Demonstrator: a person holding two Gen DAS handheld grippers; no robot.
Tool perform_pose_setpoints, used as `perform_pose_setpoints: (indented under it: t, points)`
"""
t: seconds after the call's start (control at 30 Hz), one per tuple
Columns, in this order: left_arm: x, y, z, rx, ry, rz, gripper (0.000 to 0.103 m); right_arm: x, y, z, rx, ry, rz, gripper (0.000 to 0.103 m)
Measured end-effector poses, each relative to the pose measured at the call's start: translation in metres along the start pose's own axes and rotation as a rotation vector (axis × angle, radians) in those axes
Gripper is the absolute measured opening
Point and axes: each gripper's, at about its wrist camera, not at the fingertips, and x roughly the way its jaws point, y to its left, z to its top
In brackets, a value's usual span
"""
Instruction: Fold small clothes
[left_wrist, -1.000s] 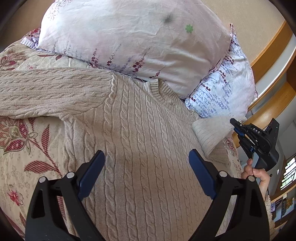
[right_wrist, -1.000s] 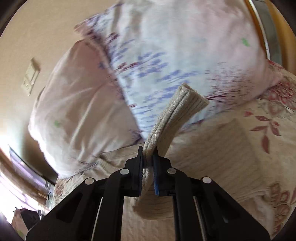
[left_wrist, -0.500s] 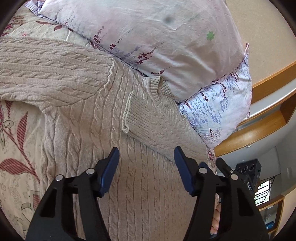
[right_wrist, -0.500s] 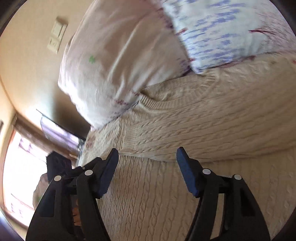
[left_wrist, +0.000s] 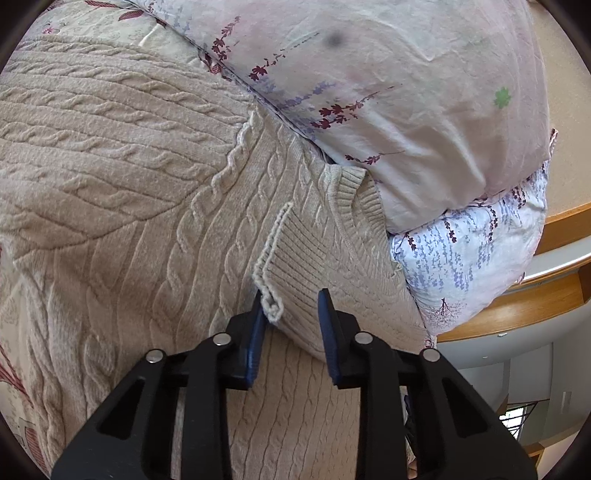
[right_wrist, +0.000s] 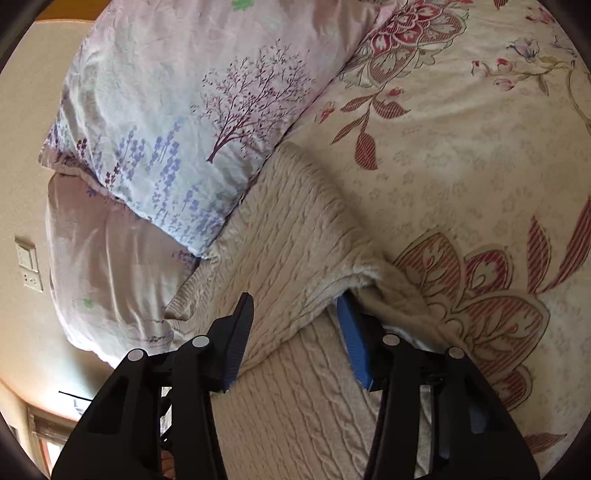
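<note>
A beige cable-knit sweater (left_wrist: 140, 206) lies flat on the bed, its neck toward the pillows. One sleeve is folded across the chest, and its ribbed cuff (left_wrist: 295, 258) lies just in front of my left gripper (left_wrist: 290, 314). That gripper is open, its jaws either side of the cuff's corner. In the right wrist view the folded sleeve's shoulder fold (right_wrist: 295, 236) lies between the jaws of my right gripper (right_wrist: 295, 325). It is open, with its right finger tucked under the fold's edge.
Two floral pillows (left_wrist: 406, 92) (right_wrist: 177, 122) press against the sweater's neck and shoulder. A floral bedspread (right_wrist: 461, 155) stretches to the right. A wooden bed frame (left_wrist: 517, 306) and a wall switch (right_wrist: 27, 266) lie beyond.
My right gripper let go of the sleeve cuff, which now lies folded across the chest, and moved to the shoulder fold. My left gripper narrowed and moved up to the cuff.
</note>
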Motion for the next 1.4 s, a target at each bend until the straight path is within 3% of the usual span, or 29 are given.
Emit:
perform_pose_setpoints:
  t: [0.1, 0.2, 0.37, 0.47, 0.6, 0.7, 0.77, 0.83, 0.93, 1.03, 1.17, 1.27, 1.4]
  points:
    - [0.005, -0.002, 0.006, 0.003, -0.012, 0.012, 0.012, 0.003, -0.003, 0.002, 0.0, -0.016, -0.02, 0.03]
    - [0.008, -0.005, 0.012, 0.02, -0.026, 0.01, 0.008, 0.001, -0.006, -0.001, -0.015, -0.032, -0.011, 0.011]
    - [-0.018, -0.025, 0.021, 0.139, -0.15, -0.057, 0.007, -0.017, 0.004, -0.006, -0.074, -0.106, 0.061, 0.008]
    - [-0.014, -0.019, 0.02, 0.176, -0.134, 0.021, 0.007, -0.008, -0.001, -0.009, -0.073, -0.074, 0.002, 0.008]
    - [0.002, 0.002, 0.018, 0.134, -0.078, 0.091, 0.008, 0.002, -0.006, -0.013, -0.071, -0.038, -0.049, 0.008]
    - [0.003, -0.001, 0.017, 0.171, -0.076, 0.111, 0.011, -0.006, 0.001, -0.017, -0.1, -0.024, -0.081, 0.016]
    - [-0.001, 0.0, 0.017, 0.163, -0.059, 0.089, 0.011, -0.013, 0.005, -0.021, -0.125, -0.017, -0.088, 0.026]
    - [-0.013, 0.005, 0.014, 0.151, -0.043, 0.036, 0.019, -0.021, 0.01, -0.026, -0.163, -0.019, -0.092, 0.042]
    - [-0.047, 0.015, 0.005, 0.166, -0.059, -0.024, 0.028, -0.028, 0.02, -0.033, -0.235, -0.018, -0.082, 0.044]
    - [-0.093, 0.036, -0.003, 0.158, -0.121, -0.025, 0.032, -0.025, 0.037, -0.036, -0.321, -0.008, -0.052, 0.044]
    - [-0.155, 0.08, -0.005, 0.082, -0.242, 0.023, 0.037, -0.003, 0.047, -0.035, -0.346, 0.036, -0.062, 0.045]
    - [-0.187, 0.113, 0.001, -0.007, -0.304, 0.105, 0.039, 0.015, 0.046, -0.039, -0.348, 0.083, -0.113, 0.053]
    - [-0.208, 0.152, 0.008, -0.147, -0.337, 0.16, 0.039, 0.011, 0.052, -0.049, -0.377, 0.09, -0.076, 0.067]
